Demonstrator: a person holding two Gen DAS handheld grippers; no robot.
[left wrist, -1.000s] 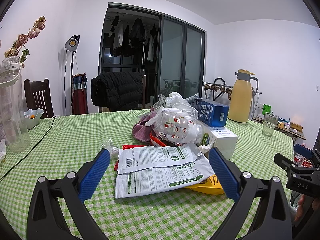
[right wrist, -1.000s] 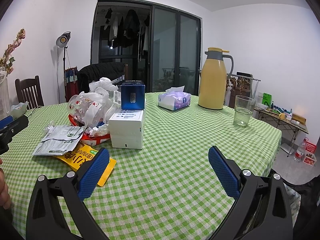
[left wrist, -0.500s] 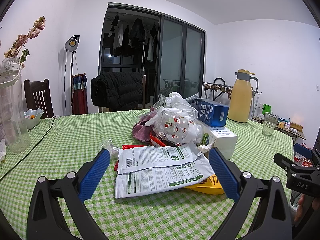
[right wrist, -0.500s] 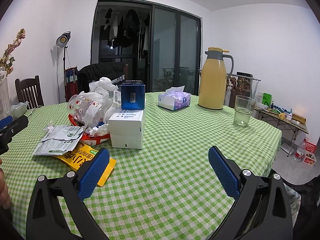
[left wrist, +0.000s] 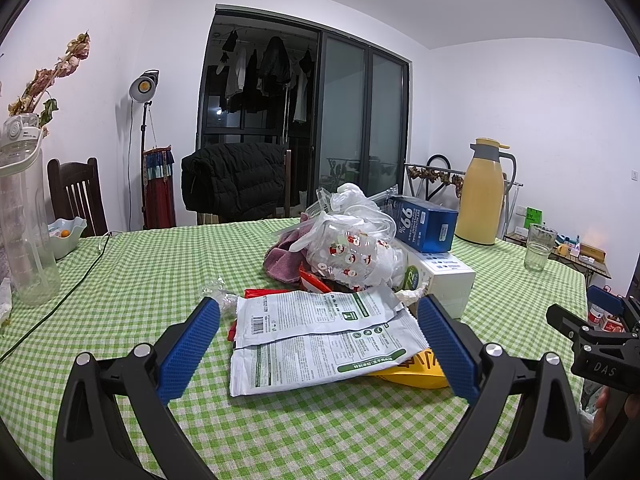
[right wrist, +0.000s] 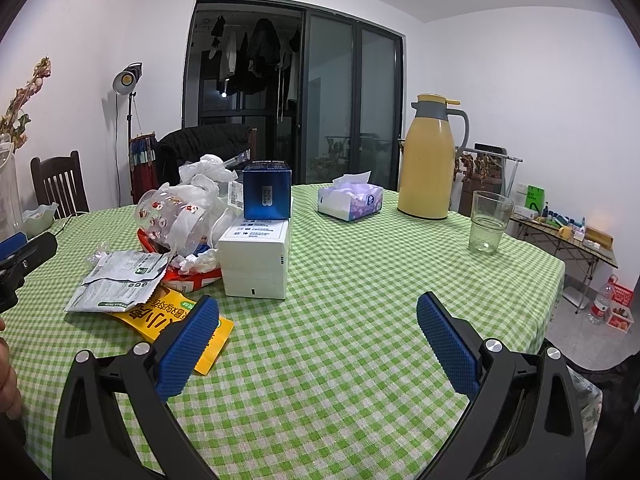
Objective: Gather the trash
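White-and-green foil wrappers (left wrist: pixel 320 332) lie flat mid-table on the checked tablecloth (left wrist: pixel 132 292), stacked over a yellow packet (right wrist: pixel 168 316) and a red one (left wrist: pixel 260 294). Behind them: crumpled clear bag (left wrist: pixel 352 252), pink cloth (left wrist: pixel 282 258), white box (right wrist: pixel 256 258) with blue box (right wrist: pixel 266 194) on top. Wrappers look light, thin, slippery and floppy; best pinch is probably a raised torn edge or corner, not the flat face. Left gripper (left wrist: pixel 318 340) hovers just short of the wrappers, jaws wide apart, holding nothing. Right gripper (right wrist: pixel 318 338) is over bare cloth beside the yellow packet, jaws also spread, empty. Glass (right wrist: pixel 490 222) and yellow jug (right wrist: pixel 428 160) stand well apart.
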